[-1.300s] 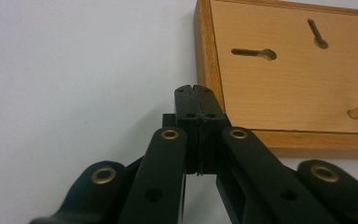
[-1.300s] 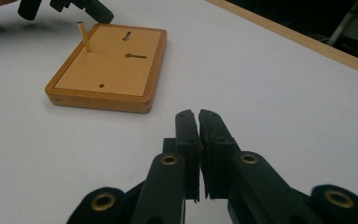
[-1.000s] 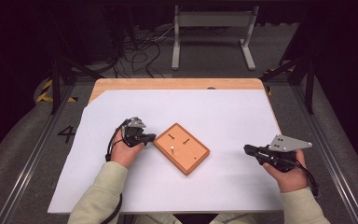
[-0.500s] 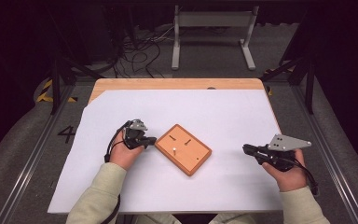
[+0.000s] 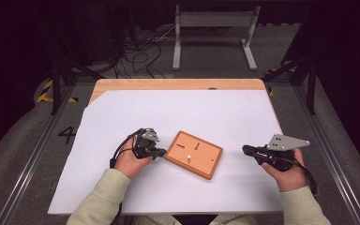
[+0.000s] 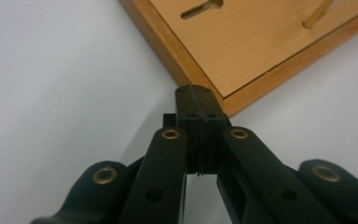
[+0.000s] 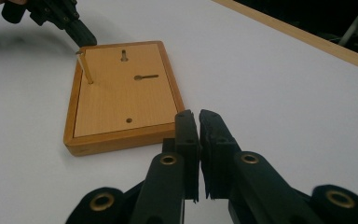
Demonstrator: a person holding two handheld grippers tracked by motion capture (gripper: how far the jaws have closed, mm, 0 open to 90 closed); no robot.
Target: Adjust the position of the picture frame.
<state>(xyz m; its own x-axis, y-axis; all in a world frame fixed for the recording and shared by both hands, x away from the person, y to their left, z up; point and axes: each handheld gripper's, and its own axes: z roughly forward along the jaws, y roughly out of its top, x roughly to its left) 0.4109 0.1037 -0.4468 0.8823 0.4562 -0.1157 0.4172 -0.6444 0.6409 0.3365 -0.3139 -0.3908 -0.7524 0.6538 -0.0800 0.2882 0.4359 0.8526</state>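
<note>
the left claw (image 5: pixel 161 152) sits at the nine o'clock side of the wooden board (image 5: pixel 194 154), its jaws pressed together on nothing, tips just beside the board's near-left edge; in the left gripper view the closed tips (image 6: pixel 197 105) meet a corner of the frame. the board lies on the white surface (image 5: pixel 215 112) between both hands, its long axis running from ten o'clock to four o'clock. a thin peg (image 5: pixel 188 158) stands upright near the board's middle. the right claw (image 5: pixel 244 149) waits well apart at three o'clock, jaws all but together and empty. the left hand is nearer, so any nudge likely starts there.
</note>
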